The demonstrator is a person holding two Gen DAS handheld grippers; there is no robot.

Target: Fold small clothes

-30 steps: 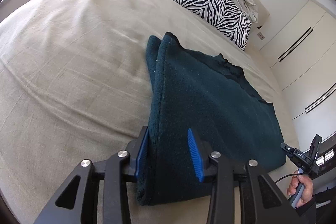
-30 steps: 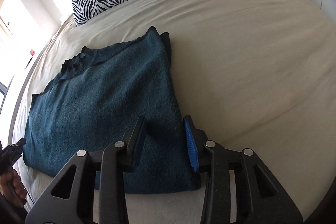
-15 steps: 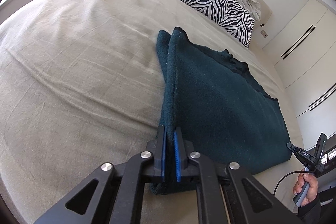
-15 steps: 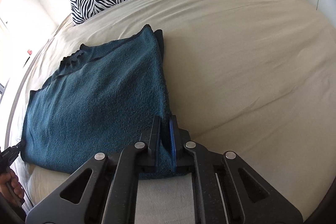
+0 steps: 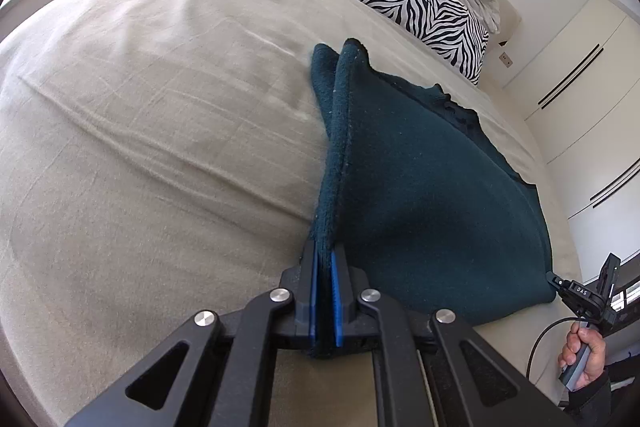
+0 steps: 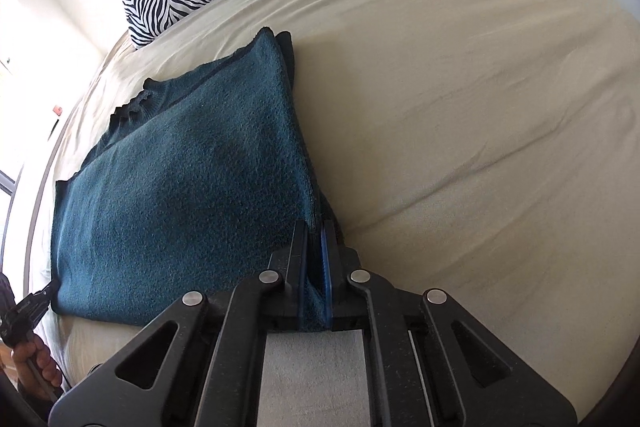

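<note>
**Ana:** Bedsheet [image 5: 160, 131] first, beige and wrinkled, filling nearly all of both views. A zebra pillow [image 5: 416, 11] sits at the head, about one o'clock from the left wrist camera and eleven o'clock from the right one.

**Ben:** And the garment?

**Ana:** A dark teal sweater [image 6: 180, 187] lies flat on the sheet near the foot edge of the bed, already doubled, with a thick folded edge on each side. Its ribbed collar is at the far end, toward the pillow.

**Ben:** So which way does it run?

**Ana:** Its long axis goes from the near hem at six o'clock up to the collar at about twelve, slanting slightly toward the pillow in each view.

**Ben:** What changed just now?

**Ana:** A second ago both tools stood open astride the near corners. Now the left gripper [image 5: 325, 267] has clamped its blue pads on the near left corner, and the right gripper [image 6: 315, 243] has done the same on the near right corner. Cloth bunches between the pads in both views.

**Ben:** Meaning?

**Ana:** I'd judge the hem is secured at both ends, so the next fold, probably carrying the hem toward the collar, can begin. Nothing has lifted off the sheet yet beyond the pinched ridges.
</note>
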